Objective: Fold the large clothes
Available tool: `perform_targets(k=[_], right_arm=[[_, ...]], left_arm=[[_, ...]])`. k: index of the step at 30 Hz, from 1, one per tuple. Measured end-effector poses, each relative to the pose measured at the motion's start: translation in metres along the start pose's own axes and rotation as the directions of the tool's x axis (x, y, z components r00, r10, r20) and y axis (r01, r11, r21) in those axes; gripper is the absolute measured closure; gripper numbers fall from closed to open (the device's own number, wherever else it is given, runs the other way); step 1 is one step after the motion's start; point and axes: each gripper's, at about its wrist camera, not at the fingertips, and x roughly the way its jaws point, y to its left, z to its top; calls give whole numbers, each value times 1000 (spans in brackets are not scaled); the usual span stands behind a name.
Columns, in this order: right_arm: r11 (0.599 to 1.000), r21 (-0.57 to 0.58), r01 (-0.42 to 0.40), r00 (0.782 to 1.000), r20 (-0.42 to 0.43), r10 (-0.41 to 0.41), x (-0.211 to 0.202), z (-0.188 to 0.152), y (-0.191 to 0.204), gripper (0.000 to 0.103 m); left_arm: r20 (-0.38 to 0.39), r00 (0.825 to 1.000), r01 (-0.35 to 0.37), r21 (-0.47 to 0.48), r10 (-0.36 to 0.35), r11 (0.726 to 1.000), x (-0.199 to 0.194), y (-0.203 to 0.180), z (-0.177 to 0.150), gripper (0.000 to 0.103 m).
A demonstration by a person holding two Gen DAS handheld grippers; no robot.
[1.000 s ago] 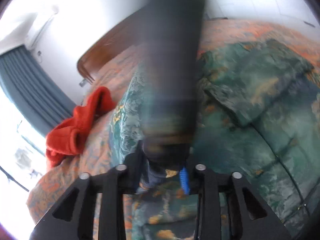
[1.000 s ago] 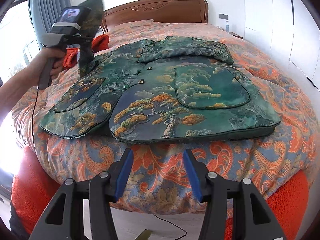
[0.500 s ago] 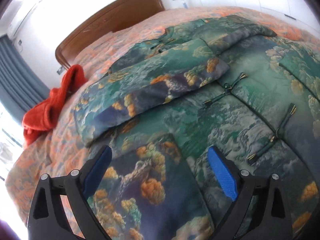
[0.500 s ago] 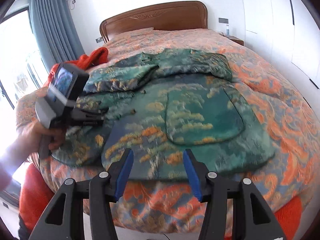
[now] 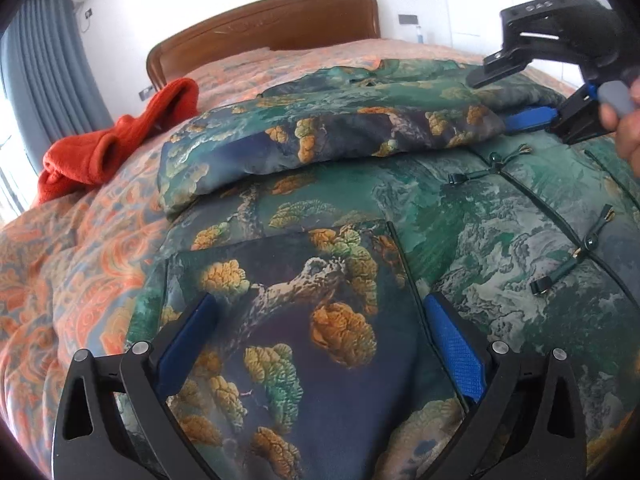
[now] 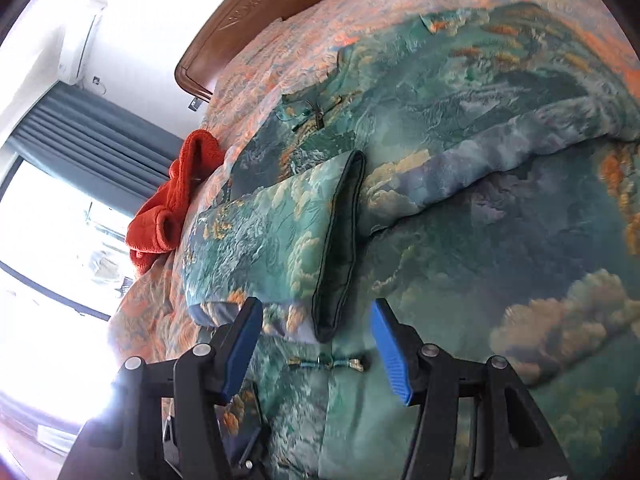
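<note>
We see the jacket (image 5: 460, 216) spread on the bed (image 5: 80, 248) before the headboard (image 5: 264, 20), one sleeve (image 5: 320, 140) folded across its chest, a towel (image 5: 120, 140) lying left of it beside the curtain (image 5: 44, 64).

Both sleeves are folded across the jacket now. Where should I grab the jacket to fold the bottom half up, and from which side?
Take the jacket by its hem, nearest the left gripper, coming in low from the foot of the bed. The body lies flat with the folded sleeve across the chest, so lifting the hem toward the collar keeps it tucked. Both grippers are empty, jaws opening.
</note>
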Motion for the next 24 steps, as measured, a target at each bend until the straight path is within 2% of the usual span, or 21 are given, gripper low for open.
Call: perform_targets(k=[3,7,8,9,12,15,17,20,24], right_arm=[[999,15,35,999,-10,-34,25,6,-1,46],[998,-31,59,998,-17,-59,43,8,8,46],[997,-47,69,997,-14,-70,44,8,13,57],[995,-63,76,997,-14,-77,43,7,16,75],[973,-192,125,992,16,-124,33,9,42,85],[913,-366,181,983,105,-152,20,15,80,86],[875,-431,222,973,158,-169,15,22,97,86],[844,-459,278,958,197,-209,26,44,109,86],[820,-450,354,933,230,-277,47,69,103,86]], left_arm=[[7,1000,11,-13,-11,1000,-2,2,-3,0],[19,1000,15,-17,-15,1000,-4,3,-8,0],[21,1000,17,-19,-16,1000,-3,5,-8,0],[22,1000,17,-20,-17,1000,-3,4,-8,0],[26,1000,16,-20,-15,1000,-2,4,-8,0],[26,1000,15,-20,-15,1000,-2,4,-8,0],[26,1000,15,-19,-14,1000,-3,4,-8,0],[26,1000,15,-19,-14,1000,-3,4,-8,0],[26,1000,15,-19,-14,1000,-2,4,-8,0]])
